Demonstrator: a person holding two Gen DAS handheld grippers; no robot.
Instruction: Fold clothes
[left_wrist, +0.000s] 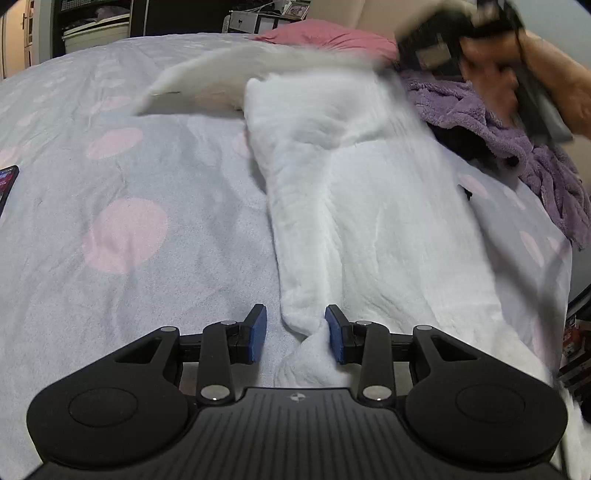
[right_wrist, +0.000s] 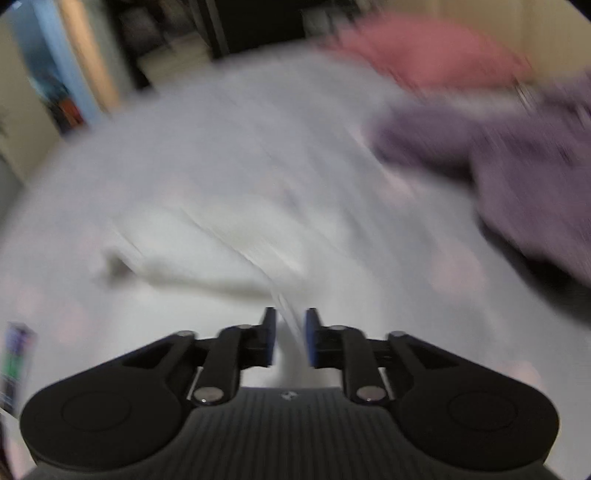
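Observation:
A white fleece garment (left_wrist: 369, 206) lies lengthwise on the bed. One twisted end of it sits between the pads of my left gripper (left_wrist: 295, 328), against the right pad and clear of the left one; the jaws stand apart. Its far edge is lifted and blurred, stretching toward my right gripper (left_wrist: 443, 48) at the top right, which a hand (left_wrist: 565, 92) holds. The right wrist view is smeared. There a strip of the white garment (right_wrist: 207, 240) runs between the pads of my right gripper (right_wrist: 291, 332), whose jaws show a gap.
The bed cover (left_wrist: 129, 166) is pale with pink dots. A purple fleece garment (left_wrist: 517, 147) is heaped at the right, and a pink pillow (left_wrist: 332, 37) lies at the far side. A phone (left_wrist: 5, 184) rests at the left edge. Shelves and boxes stand beyond the bed.

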